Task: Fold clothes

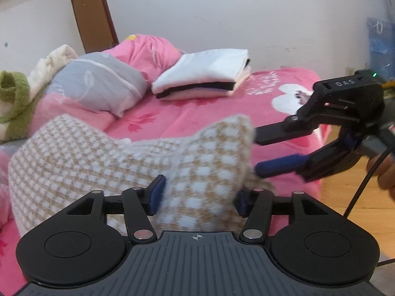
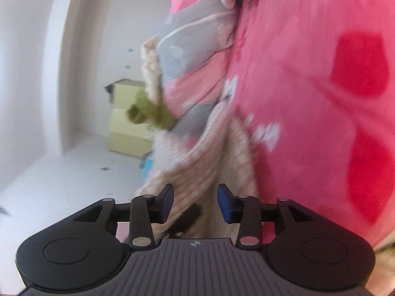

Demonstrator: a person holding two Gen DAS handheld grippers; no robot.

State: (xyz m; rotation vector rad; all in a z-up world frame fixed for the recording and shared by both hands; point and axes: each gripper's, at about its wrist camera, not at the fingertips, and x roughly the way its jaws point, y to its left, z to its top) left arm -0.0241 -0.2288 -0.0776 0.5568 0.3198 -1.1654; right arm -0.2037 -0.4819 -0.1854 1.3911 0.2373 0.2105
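Knitwear in a beige-and-white check, a checked garment [image 1: 128, 157], lies bunched on the pink bed [image 1: 222, 113] at its near edge, one fold raised into a peak. The left gripper [image 1: 197, 197] has its blue-padded fingers [image 1: 155, 194] spread wide on either side of that fold; cloth fills the gap, but the pads do not look pressed onto it. From the right the right gripper [image 1: 256, 150] reaches the peak's edge, its two fingers parted and their tips at or just behind the fabric; its own wrist view, which is blurred, shows the jaws moderately wide with the garment [image 2: 209, 162] ahead of them. Farther back on the bed sits a folded stack [image 1: 202, 76] of white, black and pale pink clothes, just beside a grey-and-pink pillow [image 1: 98, 83].
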